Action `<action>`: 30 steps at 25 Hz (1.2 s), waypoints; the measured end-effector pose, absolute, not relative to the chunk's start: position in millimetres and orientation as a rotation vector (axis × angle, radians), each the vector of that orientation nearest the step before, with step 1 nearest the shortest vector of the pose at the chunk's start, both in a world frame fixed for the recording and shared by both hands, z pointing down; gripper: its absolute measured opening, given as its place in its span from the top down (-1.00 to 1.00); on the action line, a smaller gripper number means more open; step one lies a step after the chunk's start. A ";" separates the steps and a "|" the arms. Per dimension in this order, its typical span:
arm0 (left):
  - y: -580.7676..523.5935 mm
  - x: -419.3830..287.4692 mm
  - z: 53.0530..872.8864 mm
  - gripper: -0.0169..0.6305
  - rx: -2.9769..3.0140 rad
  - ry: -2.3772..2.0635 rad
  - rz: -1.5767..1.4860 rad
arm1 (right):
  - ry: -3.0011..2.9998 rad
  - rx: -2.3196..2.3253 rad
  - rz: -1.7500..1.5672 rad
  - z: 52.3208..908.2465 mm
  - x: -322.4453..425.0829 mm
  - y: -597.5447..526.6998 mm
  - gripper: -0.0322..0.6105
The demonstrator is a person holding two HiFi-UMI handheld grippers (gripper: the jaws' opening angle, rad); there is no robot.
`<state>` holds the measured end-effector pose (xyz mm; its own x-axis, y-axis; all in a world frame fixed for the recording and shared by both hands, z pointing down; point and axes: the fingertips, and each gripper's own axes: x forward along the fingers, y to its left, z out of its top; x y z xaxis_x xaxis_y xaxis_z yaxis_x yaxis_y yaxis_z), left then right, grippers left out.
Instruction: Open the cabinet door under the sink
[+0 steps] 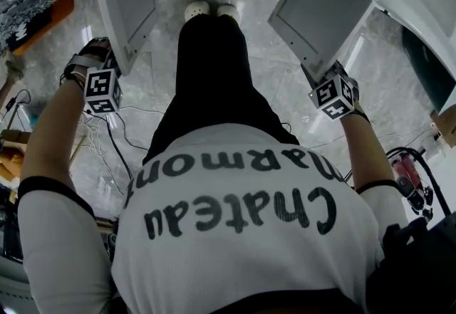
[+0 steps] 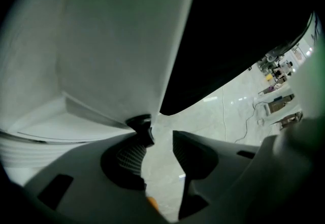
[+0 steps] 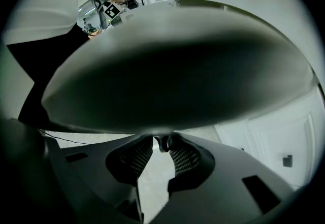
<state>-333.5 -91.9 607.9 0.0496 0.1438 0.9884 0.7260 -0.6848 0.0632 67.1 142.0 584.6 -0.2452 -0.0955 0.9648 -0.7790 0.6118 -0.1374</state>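
In the head view my shirt [image 1: 242, 227] hides everything at 6 o'clock, and my left cube [image 1: 102, 90] and right cube [image 1: 333, 97] cover my jaws. Up close, the right door [image 3: 177, 65] is a blur. The handle [image 3: 161, 145] pinched in my right gripper [image 3: 161, 140] is too small to read. Clutter [image 2: 277, 73] at 3 o'clock is unreadable.

Pale marble floor [image 1: 263, 70] spreads under both my hand-held grippers. Just on my side of my left hand-held gripper [image 1: 100, 49], thin black cables [image 1: 117, 138] trail across the floor. Between it and my right hand-held gripper [image 1: 324, 77] stand my black trousers [image 1: 214, 77] and white shoes [image 1: 211, 11]. Out beyond the right one lie a red-and-black tool [image 1: 410, 177] and a cardboard box [image 1: 445, 124].
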 end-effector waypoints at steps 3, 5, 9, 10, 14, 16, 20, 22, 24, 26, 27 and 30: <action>-94.3 -335.8 607.2 0.51 -1.856 -0.885 -1.653 | -1.720 0.713 0.759 584.2 69.4 145.1 0.61; -95.4 -337.7 607.6 0.50 -1.851 -0.890 -1.646 | -1.721 0.709 0.760 584.0 71.0 146.3 0.61; -98.4 -345.6 607.0 0.46 -1.834 -0.923 -1.646 | -1.726 0.696 0.758 583.6 72.1 147.0 0.61; -100.1 -348.7 607.2 0.45 -1.827 -0.929 -1.644 | -1.730 0.688 0.757 583.5 72.0 147.9 0.60; -104.5 -358.2 605.5 0.41 -1.796 -0.961 -1.631 | -1.745 0.642 0.761 581.3 77.9 158.6 0.52; -106.3 -357.9 604.8 0.41 -1.777 -0.981 -1.613 | -1.739 0.635 0.763 580.1 86.8 164.3 0.51; -107.1 -358.6 604.4 0.41 -1.777 -0.994 -1.602 | -1.728 0.634 0.776 580.1 95.2 170.6 0.52; -107.9 -360.1 604.4 0.41 -1.775 -0.999 -1.596 | -1.726 0.633 0.778 580.3 97.4 171.6 0.53; -109.8 -362.1 604.6 0.41 -1.767 -1.004 -1.588 | -1.723 0.634 0.784 580.5 99.4 173.2 0.53; -111.2 -362.7 604.9 0.41 -1.769 -0.999 -1.588 | -1.716 0.635 0.789 580.9 102.1 175.2 0.53; -111.1 -362.4 604.8 0.41 -1.776 -0.993 -1.592 | -1.712 0.635 0.792 581.1 103.7 176.2 0.53; -108.6 -361.6 603.5 0.40 -1.787 -0.992 -1.600 | -1.698 0.627 0.800 580.0 108.8 180.6 0.51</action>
